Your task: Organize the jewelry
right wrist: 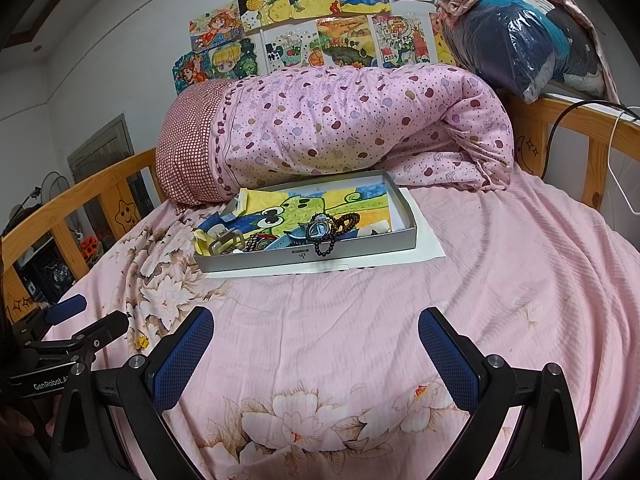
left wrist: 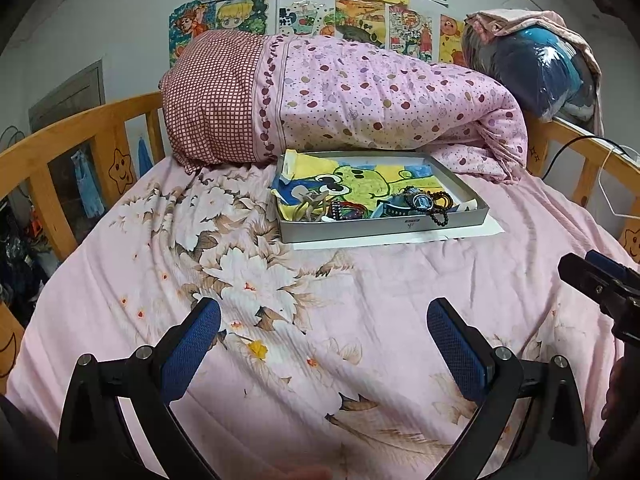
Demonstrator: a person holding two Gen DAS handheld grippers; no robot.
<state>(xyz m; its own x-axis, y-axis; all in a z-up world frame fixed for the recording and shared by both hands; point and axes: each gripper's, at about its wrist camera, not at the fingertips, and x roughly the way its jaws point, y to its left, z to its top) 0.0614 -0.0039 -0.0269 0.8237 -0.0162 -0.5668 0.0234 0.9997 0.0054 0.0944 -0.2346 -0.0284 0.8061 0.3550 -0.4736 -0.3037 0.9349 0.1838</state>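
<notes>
Tray: grey, set on the bed; bead bracelet draped over its front wall, possibly bangles beside.
Left tool: fingers apart, empty; "GenRobot" is printed on it.
Right tool: fingers apart, empty.

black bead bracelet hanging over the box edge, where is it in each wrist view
Left wrist view: the black bead bracelet is right of centre, draped over the near rim of the grey box, towards the box's right end.
Right wrist view: the black bead bracelet is at centre, over the box's near rim.
Shared landmark: the frog drawing inside the box.
</notes>
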